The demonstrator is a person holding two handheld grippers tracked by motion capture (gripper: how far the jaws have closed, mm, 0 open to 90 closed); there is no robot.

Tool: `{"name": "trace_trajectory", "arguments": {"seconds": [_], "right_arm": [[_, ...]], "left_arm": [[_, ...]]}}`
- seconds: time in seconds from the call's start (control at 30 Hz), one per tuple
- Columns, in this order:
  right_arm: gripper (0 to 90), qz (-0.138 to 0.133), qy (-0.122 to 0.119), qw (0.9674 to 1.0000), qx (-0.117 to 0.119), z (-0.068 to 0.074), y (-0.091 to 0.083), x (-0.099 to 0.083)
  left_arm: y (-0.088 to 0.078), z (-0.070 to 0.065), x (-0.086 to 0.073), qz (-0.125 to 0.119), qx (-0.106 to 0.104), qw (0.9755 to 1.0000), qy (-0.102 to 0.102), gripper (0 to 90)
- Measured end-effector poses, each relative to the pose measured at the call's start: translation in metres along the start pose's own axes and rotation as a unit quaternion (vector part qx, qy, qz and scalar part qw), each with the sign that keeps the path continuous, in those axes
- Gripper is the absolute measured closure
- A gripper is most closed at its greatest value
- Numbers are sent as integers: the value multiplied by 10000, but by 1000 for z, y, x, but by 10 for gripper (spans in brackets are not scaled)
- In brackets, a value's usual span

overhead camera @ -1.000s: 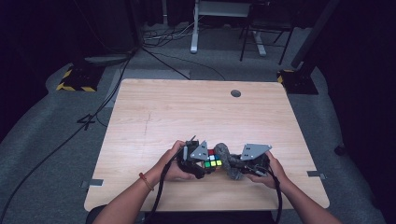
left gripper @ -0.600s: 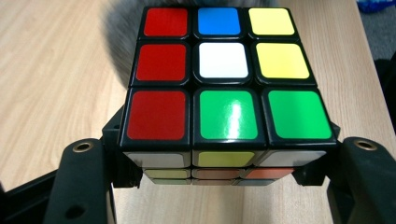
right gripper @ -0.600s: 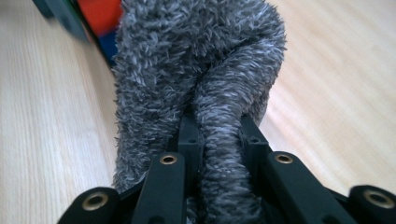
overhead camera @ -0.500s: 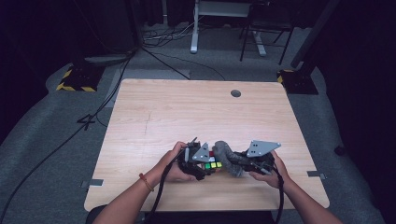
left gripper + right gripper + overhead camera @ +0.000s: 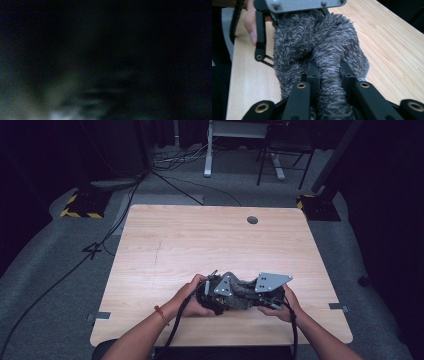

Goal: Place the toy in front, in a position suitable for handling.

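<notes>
One grey fuzzy cloth (image 5: 317,47), shaggy with pale-tipped fibres, hangs bunched between the two claws just above the near middle of the wooden surface (image 5: 200,245). In the right gripper view a twisted fold of it runs down between the right claw's (image 5: 327,72) black jaws, which pinch it. The left claw (image 5: 212,295) sits at the cloth's other end, partly buried in it; its jaws are pressed together, though what they grip is hidden, and its own view is dark and blurred. Two hands hold two claws; each claw carries one grey three-cornered plate.
</notes>
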State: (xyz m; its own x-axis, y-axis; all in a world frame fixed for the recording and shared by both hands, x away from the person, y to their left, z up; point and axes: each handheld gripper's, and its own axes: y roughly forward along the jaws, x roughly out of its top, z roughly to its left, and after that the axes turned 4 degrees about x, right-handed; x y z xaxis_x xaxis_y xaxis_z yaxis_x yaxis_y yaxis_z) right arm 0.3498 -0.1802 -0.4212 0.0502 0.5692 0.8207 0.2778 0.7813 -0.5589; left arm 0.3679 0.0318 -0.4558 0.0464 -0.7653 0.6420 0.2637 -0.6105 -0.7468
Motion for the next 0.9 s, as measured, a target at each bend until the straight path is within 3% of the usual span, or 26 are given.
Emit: {"name": "trace_trajectory", "arguments": {"seconds": [0.2, 0.23, 0.47, 0.57, 0.6, 0.73, 0.8, 0.9], "right_arm": [[755, 108, 173, 9996, -173, -10, -1, -6], [756, 208, 236, 9990, -311, -14, -4, -11], [756, 393, 442, 9977, -336, -22, -4, -27], [756, 462, 482, 9973, -291, -23, -1, -31], [756, 456, 551, 9973, -176, -23, 1, -33], [756, 442, 521, 9976, -60, -21, 2, -33], [756, 440, 478, 9978, 155, -19, 3, -33], [756, 410, 447, 9978, 251, -16, 3, -33]], "left_arm": [[-4, 1, -1, -54, 72, 10000, -25, 338], [-6, 1, -2, -105, 50, 9999, -42, 338], [-18, 3, -1, -375, 68, 9992, -73, 338], [-22, 3, -1, -488, 67, 9987, -117, 338], [-24, 3, -1, -495, 96, 9987, -100, 338], [-25, 4, -2, -533, 76, 9985, -142, 338], [-26, 5, -2, -536, 101, 9984, -162, 338], [-26, 6, -2, -530, 115, 9984, -140, 338]]}}
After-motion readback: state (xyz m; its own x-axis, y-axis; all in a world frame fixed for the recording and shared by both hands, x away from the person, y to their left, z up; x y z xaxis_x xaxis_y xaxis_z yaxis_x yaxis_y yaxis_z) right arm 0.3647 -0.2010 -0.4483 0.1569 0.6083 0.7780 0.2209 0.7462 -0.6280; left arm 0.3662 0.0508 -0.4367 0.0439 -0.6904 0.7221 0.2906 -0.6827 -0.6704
